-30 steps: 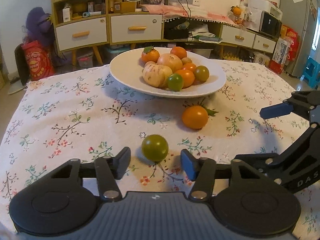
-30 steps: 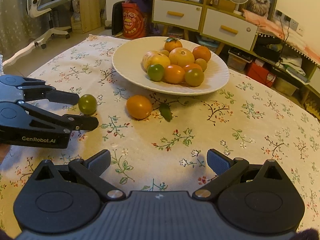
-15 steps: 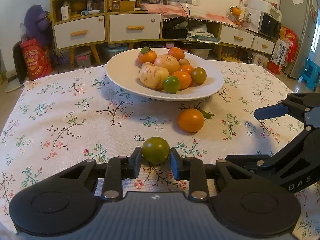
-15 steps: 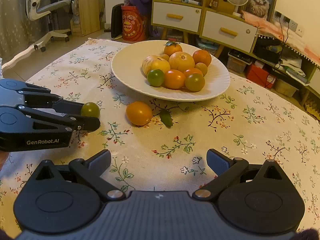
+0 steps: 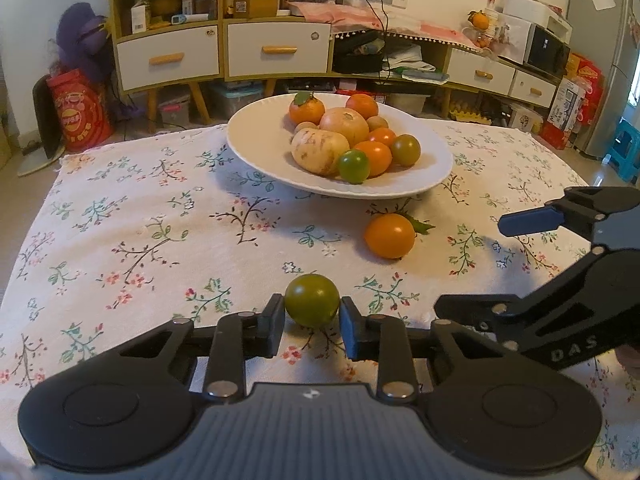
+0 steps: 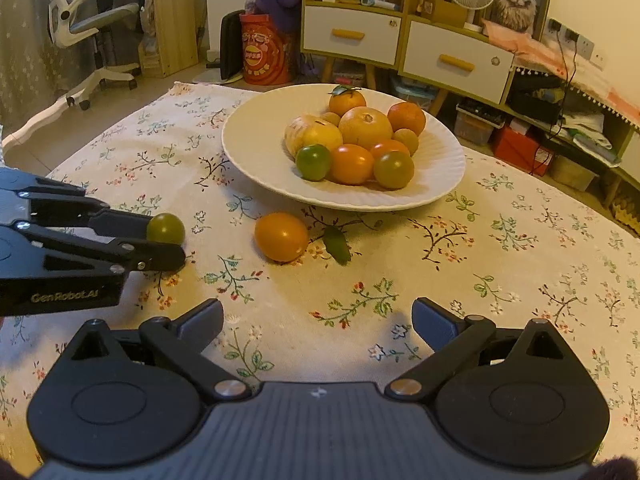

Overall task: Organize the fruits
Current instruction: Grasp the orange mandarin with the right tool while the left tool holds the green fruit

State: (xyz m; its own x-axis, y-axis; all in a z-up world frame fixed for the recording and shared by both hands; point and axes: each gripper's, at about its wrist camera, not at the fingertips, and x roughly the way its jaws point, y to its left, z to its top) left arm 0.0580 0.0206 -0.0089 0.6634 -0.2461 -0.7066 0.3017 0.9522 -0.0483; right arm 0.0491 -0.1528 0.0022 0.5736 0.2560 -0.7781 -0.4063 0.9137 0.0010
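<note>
My left gripper (image 5: 312, 322) is shut on a green tomato (image 5: 312, 300), held just above the flowered tablecloth; it also shows in the right wrist view (image 6: 165, 229). An orange tomato (image 5: 389, 236) with a green leaf lies loose on the cloth in front of the white plate (image 5: 256, 148). The plate holds several fruits: oranges, tomatoes and a pale pear-like fruit. My right gripper (image 6: 318, 318) is open and empty, low over the cloth on the near right side, its blue-padded fingers (image 5: 528, 222) showing in the left wrist view.
The table's far edge (image 5: 132, 142) lies behind the plate. Beyond it stand drawer cabinets (image 5: 224, 52), a red bag (image 5: 80, 112) and a fridge (image 5: 600, 40). An office chair (image 6: 88, 28) stands at the far left.
My left gripper closed its fingers onto the green tomato and lifted it slightly off the cloth. The right gripper stayed open and shifted only a little.
</note>
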